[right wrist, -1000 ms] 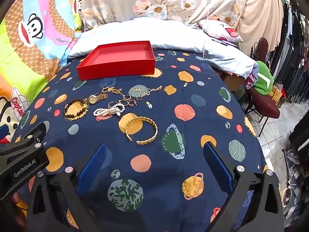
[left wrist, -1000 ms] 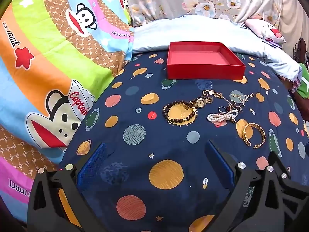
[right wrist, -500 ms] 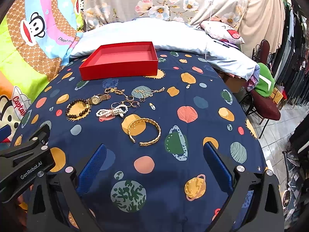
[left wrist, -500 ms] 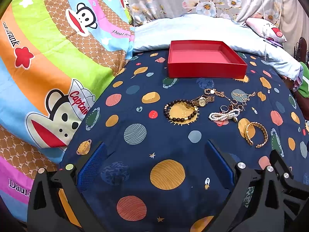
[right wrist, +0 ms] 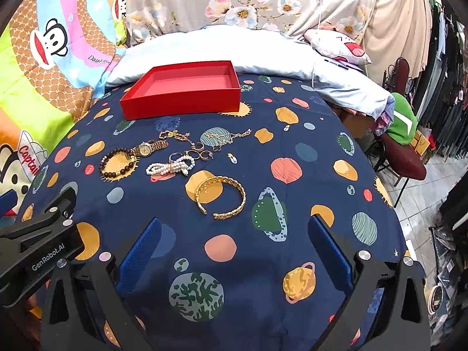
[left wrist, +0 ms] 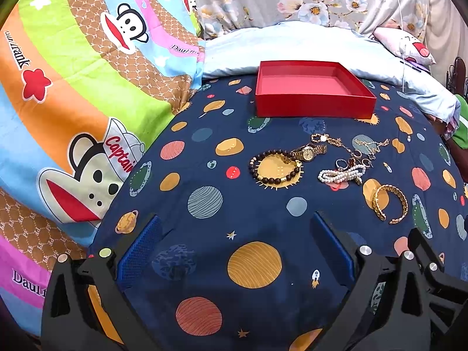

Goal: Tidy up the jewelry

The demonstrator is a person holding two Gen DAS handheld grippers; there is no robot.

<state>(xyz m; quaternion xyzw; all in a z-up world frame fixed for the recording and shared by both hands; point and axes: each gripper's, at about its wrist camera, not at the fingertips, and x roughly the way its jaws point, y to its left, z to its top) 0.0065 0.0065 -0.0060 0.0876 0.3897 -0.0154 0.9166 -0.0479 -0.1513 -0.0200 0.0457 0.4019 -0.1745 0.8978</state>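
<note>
— Left gripper (left wrist: 234, 245) low over the near edge of the planet-print bedspread (left wrist: 204, 234), blue pads spread wide, nothing between them.

— Right gripper (right wrist: 232, 245) much the same: jaws wide apart, empty, over the near edge of the spread, with the left tool's black body just beside it on the left.

— Red box (left wrist: 314, 89) sitting at the far edge of the spread, right up against the pale blue pillow (left wrist: 292, 41). Open top, pink floor bare.

— Jewelry all laid out in the middle of the spread, between box and grippers. Dark beaded bracelet (left wrist: 275, 165) at the left end, lying flat in a ring.

— Gold watch (left wrist: 307, 152) touching the beads on their far right side. Fine gold chains (right wrist: 225, 137) beyond that, toward the box, strung out loosely.

— A few small rings (right wrist: 190, 155) clustered just this side of the chains. Exact count hard to tell. White pearl strand (right wrist: 169, 166) bunched right beside them, nearer the grippers.

— And the gold cuff bangle (right wrist: 220, 197), open gap facing the near edge, lying apart from the rest and closest to the right gripper's jaws.

— Nothing in the box, nothing gripped. Cartoon monkey blanket (left wrist: 73, 102) along the left edge, floral fabric (right wrist: 234, 0) behind the pillow.

— Chair with a green item (right wrist: 402, 125) off the right edge.
</note>
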